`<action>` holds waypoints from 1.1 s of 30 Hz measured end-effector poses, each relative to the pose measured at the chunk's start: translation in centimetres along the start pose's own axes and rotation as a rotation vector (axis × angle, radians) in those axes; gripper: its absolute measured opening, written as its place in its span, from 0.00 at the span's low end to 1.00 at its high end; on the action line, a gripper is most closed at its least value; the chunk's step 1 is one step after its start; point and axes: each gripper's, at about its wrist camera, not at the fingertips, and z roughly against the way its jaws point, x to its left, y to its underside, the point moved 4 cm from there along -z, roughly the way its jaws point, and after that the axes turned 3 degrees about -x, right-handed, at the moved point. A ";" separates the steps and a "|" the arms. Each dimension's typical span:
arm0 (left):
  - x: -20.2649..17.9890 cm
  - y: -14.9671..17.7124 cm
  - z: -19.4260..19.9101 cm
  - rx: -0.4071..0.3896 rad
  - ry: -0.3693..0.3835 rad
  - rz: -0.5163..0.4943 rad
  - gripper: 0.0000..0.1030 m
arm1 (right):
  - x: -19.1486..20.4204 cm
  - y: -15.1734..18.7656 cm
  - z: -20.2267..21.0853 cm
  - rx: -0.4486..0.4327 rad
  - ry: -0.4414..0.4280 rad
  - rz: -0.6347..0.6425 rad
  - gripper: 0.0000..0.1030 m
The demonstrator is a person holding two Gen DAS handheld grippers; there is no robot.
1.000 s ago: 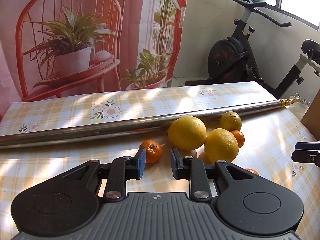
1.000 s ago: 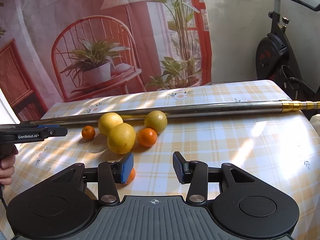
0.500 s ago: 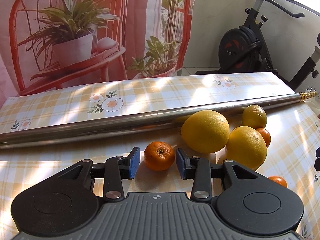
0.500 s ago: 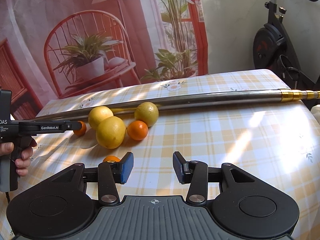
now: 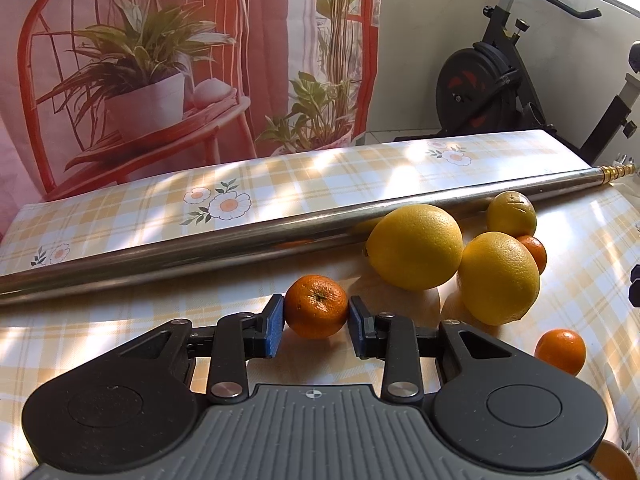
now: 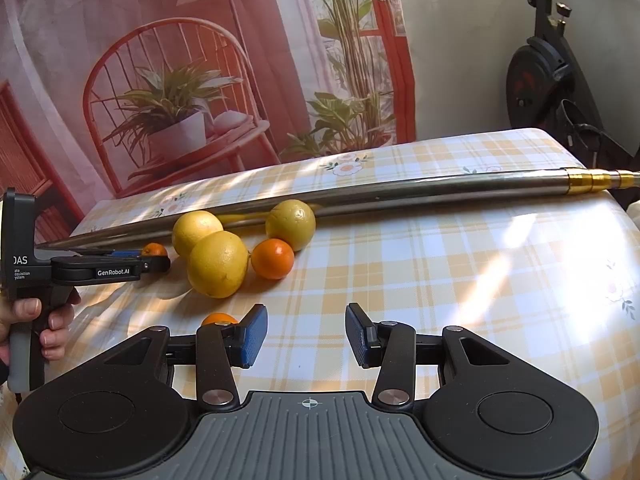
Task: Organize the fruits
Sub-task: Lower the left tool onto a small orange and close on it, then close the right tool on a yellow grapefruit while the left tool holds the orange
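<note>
Left gripper (image 5: 316, 318) has its blue pads right against both sides of a small orange (image 5: 316, 306), pinching it where it sits on the checked tablecloth (image 5: 580, 264), just in front of the steel pole (image 5: 200, 246). In the right wrist view the same orange (image 6: 154, 249) peeks out beyond the left gripper (image 6: 156, 258), w/ the person's hand (image 6: 40, 320) on its handle at the table's left side. Next to it on the right: two big yellow citrus (image 5: 416, 246) (image 5: 498, 278) touching each other, the far one against the pole. Behind them a smaller yellow-green citrus (image 5: 512, 214) also sits by the pole, w/ a second small orange (image 5: 534, 250) tucked between it and the near big one. A third small orange (image 5: 560, 351) lies apart, nearer the front; in the right view it (image 6: 218, 318) is partly hidden behind the left finger (image 6: 250, 334) of the right gripper (image 6: 306, 334). Right gripper is spread wide, nothing between its pads, over bare cloth. Open room: right half of the table in front of the pole is free, as far as the rounded right edge. Left of the pinched orange is also bare cloth. Pole runs nearly the full table width, its gold tip (image 6: 596, 182) past the right edge. Exercise bike (image 5: 492, 88) stands beyond the far right corner.
</note>
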 end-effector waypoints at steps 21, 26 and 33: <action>0.8 2.2 10.4 -0.105 0.012 0.120 0.35 | 1.0 -5.4 -8.6 -0.114 0.022 0.089 0.40; 0.5 2.7 10.9 -0.117 0.031 0.139 0.35 | 1.4 -5.1 -10.5 -0.092 0.009 0.067 0.41; 0.1 3.2 11.5 -0.123 0.056 0.142 0.35 | 2.2 -5.0 -12.1 -0.049 -0.023 0.052 0.41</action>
